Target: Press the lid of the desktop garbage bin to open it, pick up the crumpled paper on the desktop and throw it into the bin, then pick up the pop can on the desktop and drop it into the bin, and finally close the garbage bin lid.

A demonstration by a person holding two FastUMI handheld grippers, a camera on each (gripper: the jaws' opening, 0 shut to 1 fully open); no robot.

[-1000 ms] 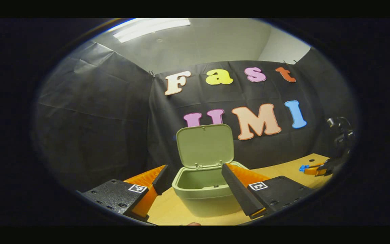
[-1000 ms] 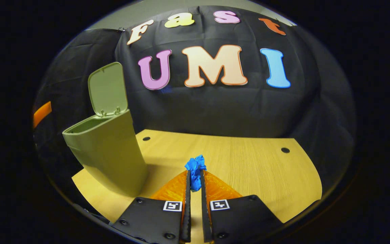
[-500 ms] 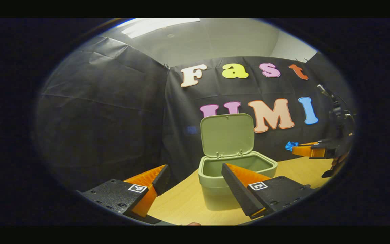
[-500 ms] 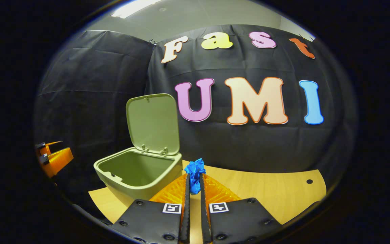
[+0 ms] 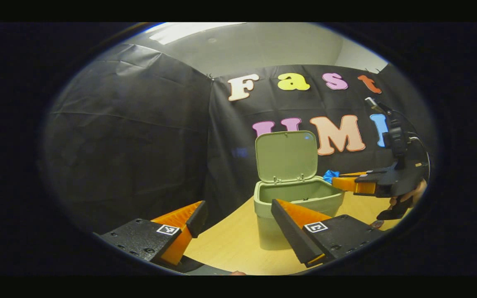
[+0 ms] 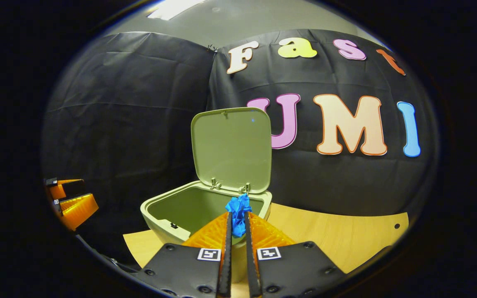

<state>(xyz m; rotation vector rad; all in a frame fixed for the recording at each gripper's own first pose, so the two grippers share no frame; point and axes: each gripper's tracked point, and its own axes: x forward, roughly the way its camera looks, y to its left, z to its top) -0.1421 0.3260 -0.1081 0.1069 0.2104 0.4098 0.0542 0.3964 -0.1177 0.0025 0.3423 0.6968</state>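
A green desktop bin (image 6: 168,215) stands on the wooden table with its lid (image 6: 232,149) tipped up and open. My right gripper (image 6: 237,217) is shut on a crumpled blue paper (image 6: 238,207), held over the bin's near right rim. In the left gripper view the same bin (image 5: 300,203) and lid (image 5: 287,156) stand ahead, and the right gripper (image 5: 338,180) reaches in from the right with the blue paper (image 5: 329,175) at the bin's edge. My left gripper (image 5: 238,209) is open and holds nothing, left of and nearer than the bin.
The wooden table (image 6: 338,236) stretches right of the bin, with a small hole (image 6: 396,226) near its far edge. Black cloth walls close the back and left. A hand (image 5: 408,198) holds the right gripper at the far right of the left gripper view.
My right gripper has carried the blue paper up and leftward, from the table to over the bin's rim. My left gripper has drawn back to the left and stays open.
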